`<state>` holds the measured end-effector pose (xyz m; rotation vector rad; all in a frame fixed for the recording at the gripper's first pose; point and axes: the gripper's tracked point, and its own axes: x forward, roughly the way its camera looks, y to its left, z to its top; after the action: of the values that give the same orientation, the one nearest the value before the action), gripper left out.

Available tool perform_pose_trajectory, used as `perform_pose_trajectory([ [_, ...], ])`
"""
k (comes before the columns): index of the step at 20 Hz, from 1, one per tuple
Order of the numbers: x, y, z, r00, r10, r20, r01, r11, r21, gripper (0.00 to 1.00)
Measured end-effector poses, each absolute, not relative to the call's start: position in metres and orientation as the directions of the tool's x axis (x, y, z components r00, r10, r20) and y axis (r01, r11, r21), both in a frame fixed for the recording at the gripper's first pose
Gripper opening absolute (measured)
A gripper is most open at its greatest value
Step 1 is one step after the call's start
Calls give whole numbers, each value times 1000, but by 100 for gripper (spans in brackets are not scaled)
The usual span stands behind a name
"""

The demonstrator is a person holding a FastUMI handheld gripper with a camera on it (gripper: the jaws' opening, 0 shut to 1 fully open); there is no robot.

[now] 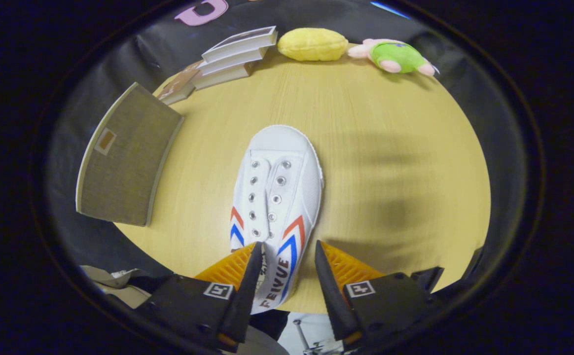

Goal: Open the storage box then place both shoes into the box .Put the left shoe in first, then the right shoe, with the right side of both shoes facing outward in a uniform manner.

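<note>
The gripper (287, 266) is seen with jaws spread, the heel end of the white canvas shoe (274, 197) sitting between them on the table (390, 148); a firm pinch can't be confirmed. Probably light and floppy, so the stiffer heel collar should be grabbed, not the tongue. Further off, left, the storage box (124, 158) is seen with its lid seemingly shut.

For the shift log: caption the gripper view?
Open gripper straddles the white shoe's heel on the table, box at left.
</note>
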<state>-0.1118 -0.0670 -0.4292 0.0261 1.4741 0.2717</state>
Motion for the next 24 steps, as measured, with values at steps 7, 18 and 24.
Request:
perform_pose_trajectory([
  [7,-110,-79,-431,105,163,-981,-50,986,158,22],
  [18,-107,-60,-398,193,229,-954,102,962,252,8],
  [24,-93,-18,-350,243,279,-929,134,939,317,7],
])
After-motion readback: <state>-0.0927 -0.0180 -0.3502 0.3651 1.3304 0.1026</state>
